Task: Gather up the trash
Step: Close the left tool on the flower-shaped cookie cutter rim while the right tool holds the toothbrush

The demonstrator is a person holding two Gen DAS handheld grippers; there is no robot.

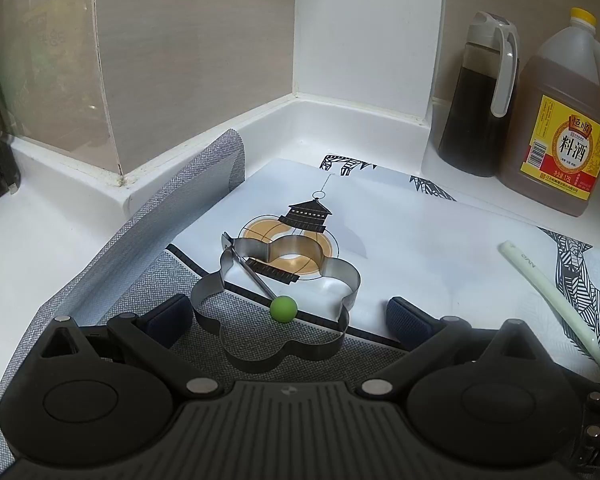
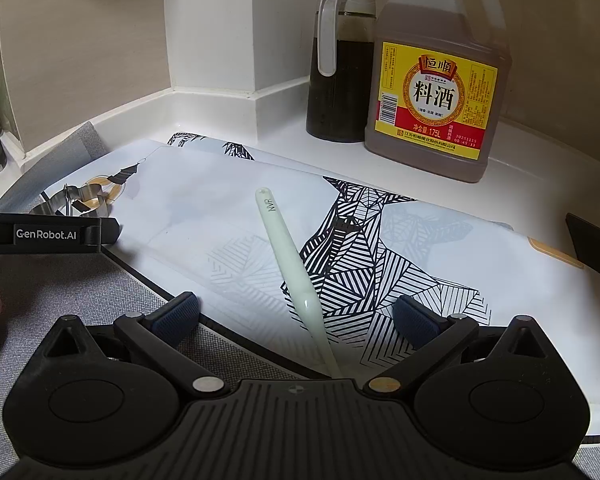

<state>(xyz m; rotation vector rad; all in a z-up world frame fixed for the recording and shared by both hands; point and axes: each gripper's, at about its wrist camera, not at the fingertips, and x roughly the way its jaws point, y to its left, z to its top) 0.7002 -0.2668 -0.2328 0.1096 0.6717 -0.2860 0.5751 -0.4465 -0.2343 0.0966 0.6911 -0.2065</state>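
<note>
A flower-shaped steel ring mould [image 1: 276, 300] with a thin wire handle ending in a green ball [image 1: 283, 309] lies on the printed mats, between the fingers of my open left gripper [image 1: 288, 318]. A pale green handle [image 2: 296, 280] marked NVR lies along the mat, and my right gripper [image 2: 296, 318] stands open around its near part. The same handle [image 1: 548, 292] shows at the right of the left wrist view. The mould [image 2: 85, 200] and the left gripper body [image 2: 48, 234] appear at the left of the right wrist view.
A dark sauce dispenser [image 2: 340, 64] and a large cooking wine jug [image 2: 436, 92] stand at the back right by the tiled corner. A grey woven mat [image 1: 100, 264] curls up against the wall on the left. A dark object [image 2: 596, 256] sits at the right edge.
</note>
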